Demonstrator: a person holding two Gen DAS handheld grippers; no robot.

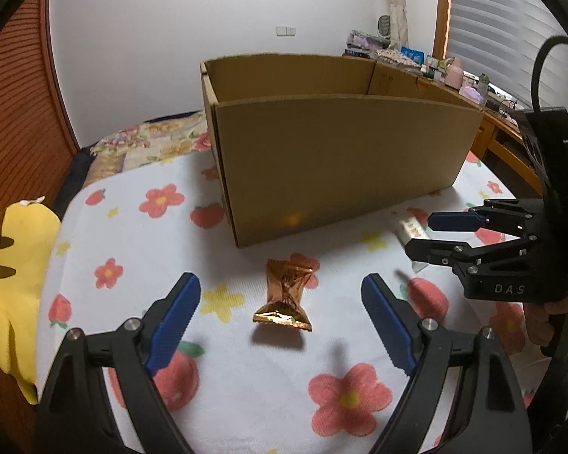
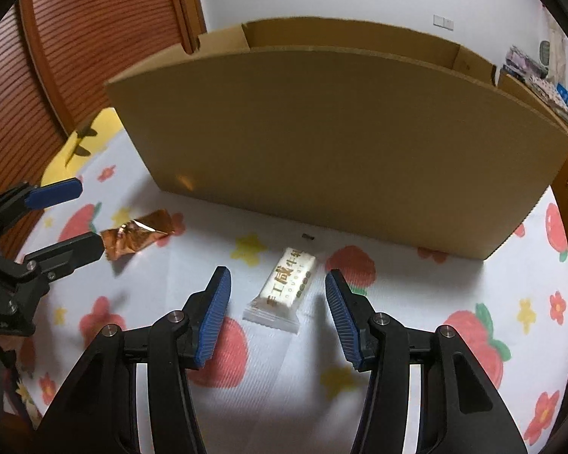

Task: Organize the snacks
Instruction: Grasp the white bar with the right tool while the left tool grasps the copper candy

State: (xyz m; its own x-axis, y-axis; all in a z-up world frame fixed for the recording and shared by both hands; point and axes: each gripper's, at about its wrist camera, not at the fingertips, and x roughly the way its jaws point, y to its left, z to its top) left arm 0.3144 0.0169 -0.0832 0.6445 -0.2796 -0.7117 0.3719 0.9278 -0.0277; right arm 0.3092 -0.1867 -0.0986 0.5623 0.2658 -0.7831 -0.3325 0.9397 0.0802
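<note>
A gold-foil candy [image 1: 285, 295] lies on the floral cloth in front of the open cardboard box [image 1: 337, 162]. My left gripper [image 1: 282, 280] hovers open above it, fingers well clear on both sides. In the right wrist view a white wrapped nougat [image 2: 285, 288] lies just before the cardboard box [image 2: 337, 143]. My right gripper [image 2: 277, 278] is open with the nougat between its blue pads [image 2: 214, 314], not touching them. The left gripper [image 2: 85, 219] shows at that view's left edge beside the gold candy [image 2: 138, 232]. The right gripper [image 1: 418, 232] appears at the right of the left wrist view, over the nougat [image 1: 412, 229].
The cloth with strawberries and flowers [image 1: 170, 204] covers a bed. A yellow plush toy [image 1: 15, 265] lies at its left edge. Slatted wooden doors [image 2: 94, 38] stand behind, and a cluttered wooden desk [image 1: 473, 87] sits beyond the box at the right.
</note>
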